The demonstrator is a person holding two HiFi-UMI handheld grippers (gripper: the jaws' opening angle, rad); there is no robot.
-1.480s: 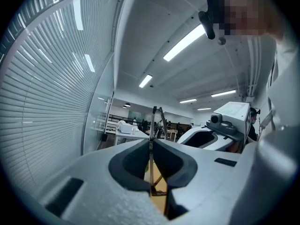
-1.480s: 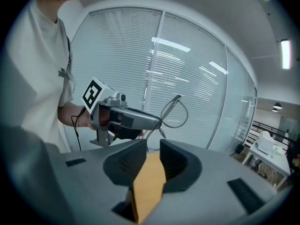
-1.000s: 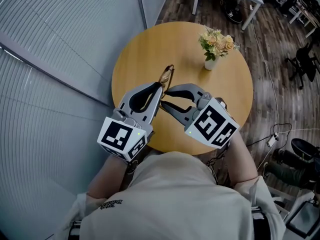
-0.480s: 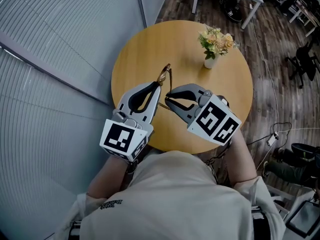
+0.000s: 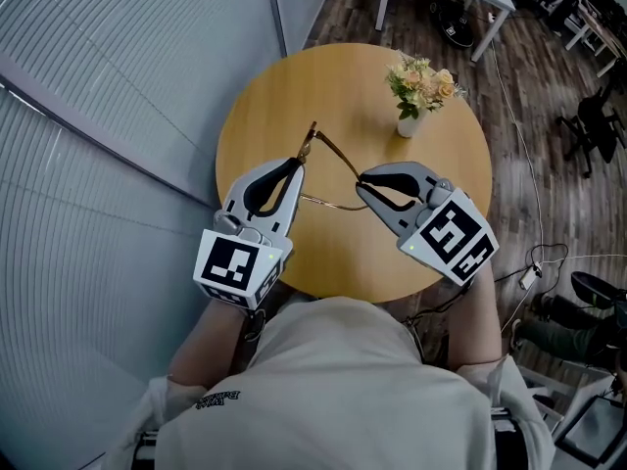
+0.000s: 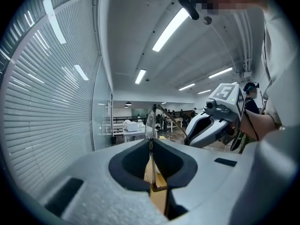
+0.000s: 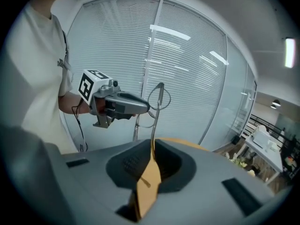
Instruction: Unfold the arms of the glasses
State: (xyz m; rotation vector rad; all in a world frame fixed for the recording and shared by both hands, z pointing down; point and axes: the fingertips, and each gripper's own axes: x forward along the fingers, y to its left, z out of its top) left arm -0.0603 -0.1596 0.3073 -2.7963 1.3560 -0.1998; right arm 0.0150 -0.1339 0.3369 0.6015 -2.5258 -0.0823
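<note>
Thin gold-rimmed glasses (image 5: 331, 153) are held in the air over the round wooden table (image 5: 294, 76). My left gripper (image 5: 296, 163) is shut on the frame's front; in the left gripper view a lens rim (image 6: 150, 120) stands upright between its jaws (image 6: 151, 144). My right gripper (image 5: 361, 182) is shut on the end of one temple arm, which runs straight from the hinge to its tips. In the right gripper view that arm (image 7: 158, 108) rises from the jaws (image 7: 152, 146) toward the lenses and the left gripper (image 7: 119, 102). The second arm (image 5: 328, 205) hangs below.
A small white vase of flowers (image 5: 419, 88) stands on the table's far right side. A wall of window blinds (image 5: 127, 76) runs close along the left. A white table leg (image 5: 485, 27) and office chairs stand on the dark wooden floor beyond.
My right gripper has moved right, away from the left one, swinging the temple arm out from the frame. The left gripper stayed nearly in place, and the glasses front has turned slightly.
</note>
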